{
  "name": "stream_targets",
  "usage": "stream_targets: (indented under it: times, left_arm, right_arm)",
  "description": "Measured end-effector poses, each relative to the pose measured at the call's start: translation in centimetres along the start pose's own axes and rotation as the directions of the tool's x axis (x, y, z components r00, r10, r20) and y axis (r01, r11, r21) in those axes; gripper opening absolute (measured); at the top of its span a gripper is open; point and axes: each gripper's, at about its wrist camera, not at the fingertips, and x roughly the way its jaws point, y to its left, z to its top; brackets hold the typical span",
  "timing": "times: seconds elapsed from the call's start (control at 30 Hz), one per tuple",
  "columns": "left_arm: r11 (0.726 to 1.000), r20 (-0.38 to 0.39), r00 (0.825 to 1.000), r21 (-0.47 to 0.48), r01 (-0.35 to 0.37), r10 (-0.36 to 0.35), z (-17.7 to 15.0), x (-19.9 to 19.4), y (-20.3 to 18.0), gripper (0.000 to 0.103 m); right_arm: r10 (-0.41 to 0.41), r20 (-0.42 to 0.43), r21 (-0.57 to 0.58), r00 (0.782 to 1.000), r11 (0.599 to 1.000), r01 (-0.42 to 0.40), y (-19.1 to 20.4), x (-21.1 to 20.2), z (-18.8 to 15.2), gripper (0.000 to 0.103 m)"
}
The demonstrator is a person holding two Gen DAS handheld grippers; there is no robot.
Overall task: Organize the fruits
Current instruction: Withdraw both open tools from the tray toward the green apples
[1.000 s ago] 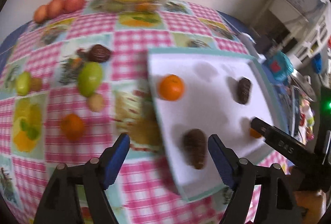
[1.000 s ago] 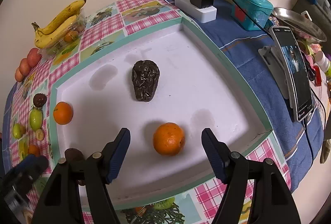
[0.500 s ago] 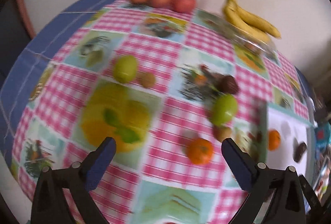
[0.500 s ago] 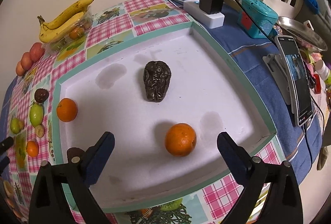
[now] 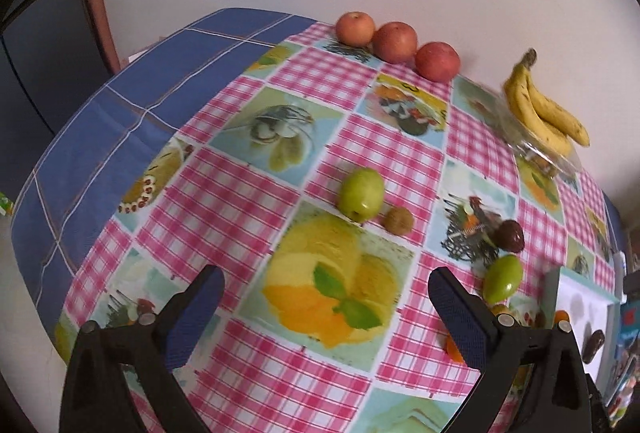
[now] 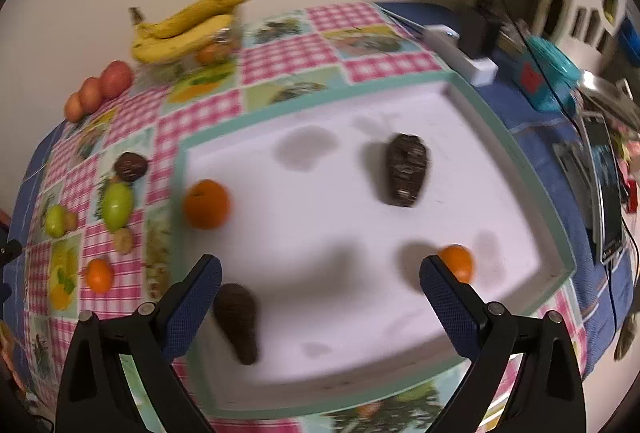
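Note:
My left gripper (image 5: 326, 303) is open above the checked tablecloth with nothing between its fingers. Beyond it lie a green fruit (image 5: 361, 194) and a small brown fruit (image 5: 399, 220); a second green fruit (image 5: 503, 278) and a dark round fruit (image 5: 510, 235) lie to the right. My right gripper (image 6: 320, 289) is open over the white tray (image 6: 498, 121). On the tray sit two oranges (image 6: 207, 204) (image 6: 457, 262) and two dark avocados (image 6: 407, 169) (image 6: 237, 321). A loose orange (image 6: 99, 275) lies left of the tray.
Three red apples (image 5: 396, 42) and a banana bunch (image 5: 540, 113) line the wall. A power strip (image 6: 460, 53), a teal box (image 6: 550, 77) and a phone (image 6: 604, 189) stand right of the tray. The blue cloth edge (image 5: 100, 121) drops off at the left.
My left gripper has swung left, away from the tray, and now faces the loose fruit. My right gripper has opened wider and shifted left; the near orange now sits by its right finger.

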Motion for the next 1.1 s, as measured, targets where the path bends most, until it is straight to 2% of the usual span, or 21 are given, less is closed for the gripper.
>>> stream_targets:
  times: [0.3,0.53,0.83,1.1]
  left_arm:
    - [0.998,0.019,0.999,-0.057,-0.026,0.027,0.8,-0.4,2.6,0.103]
    - [0.994,0.033,0.999,-0.104,-0.038,0.041,1.2,-0.6,4.2,0.103]
    - [0.997,0.041,0.999,-0.08,-0.008,0.011,1.3,-0.4,3.3,0.103]
    - [0.996,0.075,0.996,-0.074,0.054,-0.048,2.4,0.2,1.9,0.103]
  right_arm:
    - [0.107,-0.01,-0.117,0.994,0.987,-0.108,7.2,-0.2,-1.0,0.099]
    - [0.17,-0.012,-0.178,0.985,0.969,-0.17,10.6,-0.4,-1.4,0.099]
    - [0.224,0.033,-0.231,0.974,0.95,-0.211,12.6,-1.1,-0.6,0.099]
    - [0.259,0.045,-0.191,0.965,0.95,-0.247,13.3,-0.8,1.1,0.099]
